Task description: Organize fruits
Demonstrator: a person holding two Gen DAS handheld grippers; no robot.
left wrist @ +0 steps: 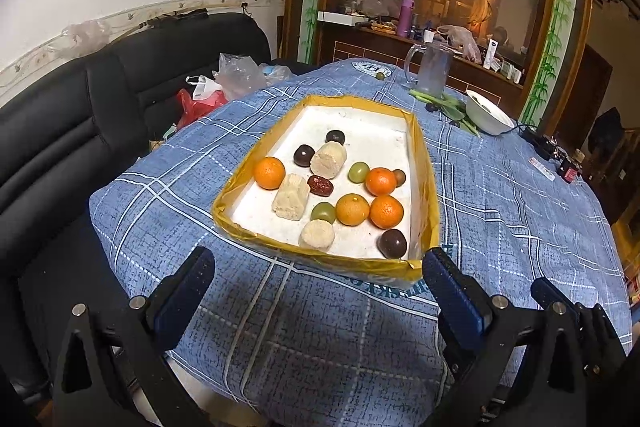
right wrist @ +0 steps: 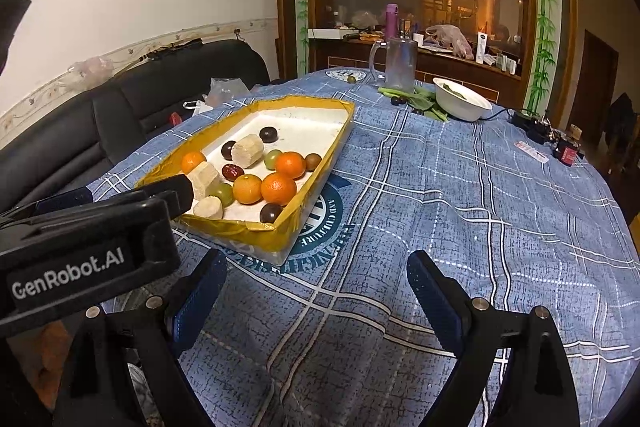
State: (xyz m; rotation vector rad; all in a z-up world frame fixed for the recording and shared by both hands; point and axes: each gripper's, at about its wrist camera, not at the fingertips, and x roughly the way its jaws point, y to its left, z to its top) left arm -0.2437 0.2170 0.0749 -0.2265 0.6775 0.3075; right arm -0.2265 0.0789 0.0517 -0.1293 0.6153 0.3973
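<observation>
A shallow white tray with a yellow taped rim (left wrist: 426, 187) (right wrist: 320, 167) lies on the blue checked tablecloth. It holds several mandarins (left wrist: 386, 211) (right wrist: 279, 188), dark round fruits (left wrist: 392, 243) (right wrist: 271, 213), two green fruits (left wrist: 323, 212) (right wrist: 224, 192), a red date (left wrist: 320, 185) (right wrist: 232, 171) and three pale cut chunks (left wrist: 291, 197) (right wrist: 247, 150). My left gripper (left wrist: 316, 287) is open and empty just in front of the tray's near edge. My right gripper (right wrist: 316, 287) is open and empty over bare cloth to the right of the tray. The left gripper's body (right wrist: 92, 247) shows at the left of the right wrist view.
At the table's far side stand a glass mug (left wrist: 430, 71) (right wrist: 396, 63), a white bowl (left wrist: 486, 113) (right wrist: 460, 99) and green stalks with small dark fruits (left wrist: 444, 105) (right wrist: 412, 101). A black sofa (left wrist: 80, 131) with plastic bags (left wrist: 208, 95) is on the left. Small items lie at the right table edge (left wrist: 560, 163).
</observation>
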